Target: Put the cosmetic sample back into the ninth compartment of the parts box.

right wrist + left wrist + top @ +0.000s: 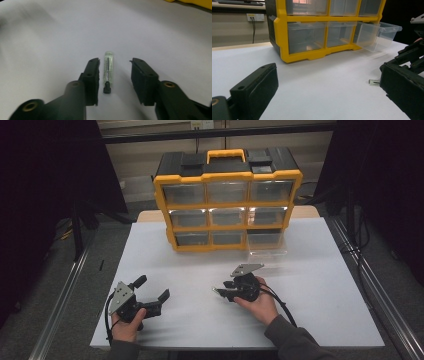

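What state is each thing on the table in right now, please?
Organiser: upright at the back of the table.
Bottom-right drawer: pulled out, looks empty.
Other drawers: pushed in.
Small clear tube: lying flat between the right gripper's jaws, not yet clamped.
Right gripper: open.
Left gripper: open, empty.

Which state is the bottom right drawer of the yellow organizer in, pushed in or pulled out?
Pulled out. The clear drawer sticks forward from the yellow organizer over the table, while its neighbours sit flush.
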The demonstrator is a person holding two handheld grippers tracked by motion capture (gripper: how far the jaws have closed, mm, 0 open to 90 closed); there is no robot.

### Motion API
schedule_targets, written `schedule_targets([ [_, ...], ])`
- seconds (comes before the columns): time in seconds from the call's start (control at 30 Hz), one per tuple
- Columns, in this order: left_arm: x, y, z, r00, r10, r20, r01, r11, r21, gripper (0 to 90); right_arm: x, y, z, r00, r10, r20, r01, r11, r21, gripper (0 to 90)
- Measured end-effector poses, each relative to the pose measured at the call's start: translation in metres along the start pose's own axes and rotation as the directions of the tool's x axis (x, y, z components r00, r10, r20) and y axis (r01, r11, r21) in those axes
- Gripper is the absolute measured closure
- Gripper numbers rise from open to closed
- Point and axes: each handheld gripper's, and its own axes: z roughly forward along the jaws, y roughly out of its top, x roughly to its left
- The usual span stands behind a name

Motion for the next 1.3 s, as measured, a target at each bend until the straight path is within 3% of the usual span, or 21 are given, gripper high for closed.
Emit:
schedule_targets([
  [0.13, 0.000, 0.000, 0.000, 0.9998, -0.018, -0.003, 0.018, 0.9998, -0.006, 1.9, 0.000, 0.001, 0.003, 0.9999, 0.002, -0.012, -0.001, 1.0000, 0.008, 70.7],
  [0.43, 0.001, 0.000, 0.000, 1.0000, 0.000, 0.004, 0.000, 1.0000, -0.001, 1.9, 0.002, 0.007, 0.012, 0.9990, -0.009, -0.044, 0.011, 0.9991, 0.040, 78.6],
  [0.5, 0.001, 0.000, 0.000, 1.0000, -0.001, 0.004, 0.001, 1.0000, -0.001, 1.9, 0.004, 0.005, 0.016, 0.9992, -0.010, -0.039, 0.013, 0.9973, 0.073, 81.1],
  [0.63, 0.001, 0.000, 0.000, 1.0000, 0.003, 0.004, -0.003, 1.0000, 0.001, 1.9, 0.004, 0.004, 0.018, 0.9988, -0.021, -0.045, 0.024, 0.9972, 0.070, 81.4],
  [0.77, 0.000, 0.000, 0.000, 1.0000, 0.000, -0.002, 0.000, 1.0000, 0.000, 1.9, 0.003, 0.005, 0.017, 0.9990, 0.000, -0.045, 0.004, 0.9967, 0.081, 81.5],
  [0.87, 0.000, 0.000, 0.000, 1.0000, -0.008, -0.004, 0.008, 1.0000, -0.004, 2.0, 0.003, 0.005, 0.017, 0.9987, -0.017, -0.049, 0.021, 0.9965, 0.081, 81.5],
  [0.97, 0.000, 0.000, 0.000, 1.0000, 0.003, -0.003, -0.003, 1.0000, -0.003, 1.9, 0.001, 0.005, 0.017, 0.9981, 0.011, -0.061, -0.006, 0.9967, 0.081, 81.5],
  [1.3, 0.000, 0.001, 0.000, 1.0000, 0.004, -0.004, -0.004, 1.0000, -0.005, 2.0, -0.004, 0.009, 0.005, 0.9962, 0.022, -0.085, -0.017, 0.9979, 0.063, 81.6],
])
